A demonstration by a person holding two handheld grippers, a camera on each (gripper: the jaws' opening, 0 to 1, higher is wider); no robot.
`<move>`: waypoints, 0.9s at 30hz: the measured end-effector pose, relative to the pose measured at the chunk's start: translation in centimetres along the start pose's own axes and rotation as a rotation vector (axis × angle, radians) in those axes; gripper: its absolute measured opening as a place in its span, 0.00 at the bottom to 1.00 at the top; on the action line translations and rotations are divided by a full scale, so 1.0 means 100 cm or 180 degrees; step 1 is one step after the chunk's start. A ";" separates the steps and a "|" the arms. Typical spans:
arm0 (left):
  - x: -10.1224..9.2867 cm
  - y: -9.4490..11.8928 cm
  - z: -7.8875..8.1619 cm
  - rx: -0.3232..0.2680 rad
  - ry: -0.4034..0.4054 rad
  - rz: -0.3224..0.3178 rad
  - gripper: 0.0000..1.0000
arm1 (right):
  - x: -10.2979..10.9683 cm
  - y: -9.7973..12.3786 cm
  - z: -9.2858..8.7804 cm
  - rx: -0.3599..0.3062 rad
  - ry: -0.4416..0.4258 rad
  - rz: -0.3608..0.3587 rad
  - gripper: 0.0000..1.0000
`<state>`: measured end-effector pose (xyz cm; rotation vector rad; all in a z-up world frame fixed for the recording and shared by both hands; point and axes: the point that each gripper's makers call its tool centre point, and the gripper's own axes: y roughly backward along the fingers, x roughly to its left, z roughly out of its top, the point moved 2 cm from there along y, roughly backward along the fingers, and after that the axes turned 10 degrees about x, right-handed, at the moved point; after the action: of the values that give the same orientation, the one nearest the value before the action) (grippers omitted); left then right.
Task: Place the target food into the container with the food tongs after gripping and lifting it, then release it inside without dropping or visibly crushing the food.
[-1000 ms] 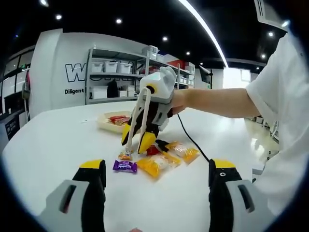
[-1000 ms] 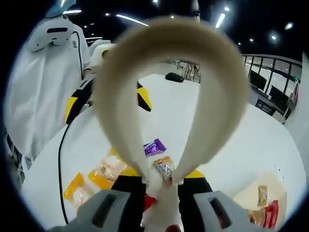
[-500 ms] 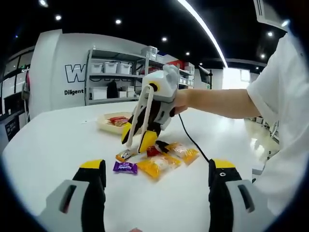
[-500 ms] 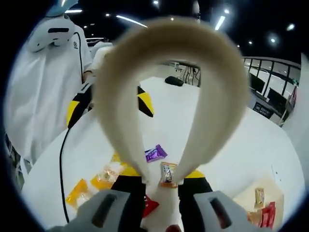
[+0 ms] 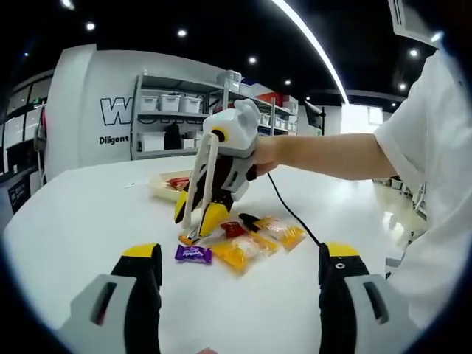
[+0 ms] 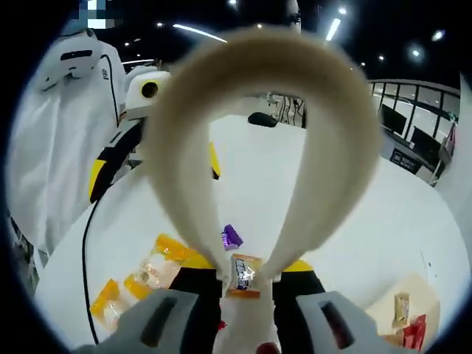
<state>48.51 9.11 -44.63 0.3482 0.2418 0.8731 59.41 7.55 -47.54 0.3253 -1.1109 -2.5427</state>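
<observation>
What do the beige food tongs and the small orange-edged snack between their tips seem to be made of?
Beige food tongs: probably matte plastic or silicone, one smooth bent loop without shine. Small orange-edged snack packet: apparently thin glossy plastic film, with printed colours and a crimped edge.

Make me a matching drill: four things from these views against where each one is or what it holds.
1 food tongs
2 small orange snack
3 purple candy
4 container

a loose on the table
b gripped by the right tool
c holds red packets
d pinched in the tongs

Pairs: 1-b, 2-d, 3-a, 4-c
</observation>
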 end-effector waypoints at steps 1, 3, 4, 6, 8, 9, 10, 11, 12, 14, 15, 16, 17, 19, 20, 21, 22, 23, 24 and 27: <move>0.000 0.000 0.000 0.0001 0.0004 0.0000 0.87 | 0.000 -0.001 0.000 0.0003 0.0001 0.0006 0.20; 0.001 0.000 -0.001 -0.0001 0.0013 0.0001 0.87 | 0.001 -0.002 -0.001 0.0002 0.0000 0.0016 0.20; 0.001 0.000 -0.001 0.0000 0.0014 0.0000 0.87 | 0.001 -0.003 -0.001 0.0010 0.0001 0.0021 0.20; 0.001 -0.001 -0.001 0.0001 0.0014 -0.0003 0.87 | 0.001 -0.003 -0.002 0.0005 -0.0011 0.0030 0.19; 0.002 -0.001 -0.001 0.0000 0.0021 -0.0004 0.87 | 0.001 -0.003 -0.002 0.0000 -0.0030 0.0027 0.18; 0.002 -0.001 -0.001 0.0000 0.0025 -0.0006 0.87 | 0.003 -0.003 -0.002 -0.0010 -0.0045 0.0051 0.17; 0.002 -0.001 -0.001 0.0001 0.0026 -0.0006 0.86 | 0.002 -0.003 -0.002 -0.0022 -0.0040 0.0041 0.17; 0.002 -0.002 -0.001 0.0001 0.0025 -0.0008 0.86 | 0.002 -0.003 -0.002 -0.0025 -0.0048 0.0038 0.17; 0.002 -0.002 -0.002 0.0003 0.0026 -0.0011 0.86 | 0.002 -0.002 -0.003 -0.0034 -0.0078 0.0049 0.16; 0.002 -0.002 -0.002 0.0008 0.0029 -0.0017 0.86 | 0.002 -0.002 -0.004 -0.0038 -0.0114 0.0047 0.16; 0.001 -0.002 -0.002 0.0007 0.0027 -0.0016 0.86 | 0.003 -0.002 -0.004 -0.0044 -0.0104 0.0041 0.16; 0.001 -0.002 -0.002 0.0007 0.0027 -0.0015 0.86 | 0.003 -0.002 -0.004 -0.0050 -0.0101 0.0037 0.16; 0.001 -0.002 -0.001 0.0005 0.0026 -0.0015 0.86 | 0.003 -0.002 -0.004 -0.0053 -0.0098 0.0033 0.16; 0.001 -0.002 -0.001 0.0005 0.0024 -0.0016 0.86 | 0.003 -0.001 -0.004 -0.0054 -0.0101 0.0018 0.16; 0.001 -0.002 -0.002 0.0007 0.0022 -0.0014 0.86 | 0.003 -0.001 -0.005 -0.0051 -0.0103 0.0013 0.15; 0.001 -0.002 -0.002 0.0009 0.0022 -0.0014 0.86 | 0.003 0.000 -0.005 -0.0046 -0.0111 0.0017 0.15; 0.001 -0.002 -0.002 0.0009 0.0022 -0.0015 0.86 | 0.004 0.001 -0.005 -0.0046 -0.0123 0.0015 0.15; 0.001 -0.002 -0.002 0.0009 0.0022 -0.0014 0.86 | 0.004 0.002 -0.006 -0.0048 -0.0113 -0.0013 0.15; 0.001 -0.002 -0.002 0.0009 0.0022 -0.0015 0.86 | 0.004 0.003 -0.006 -0.0048 -0.0121 -0.0011 0.15; 0.000 -0.002 -0.001 0.0009 0.0019 -0.0016 0.86 | 0.006 0.008 -0.005 -0.0071 -0.0137 -0.0032 0.15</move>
<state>48.65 9.03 -44.85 0.3474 0.2494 0.8690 59.25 6.44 -47.32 0.2723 -1.0979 -2.5802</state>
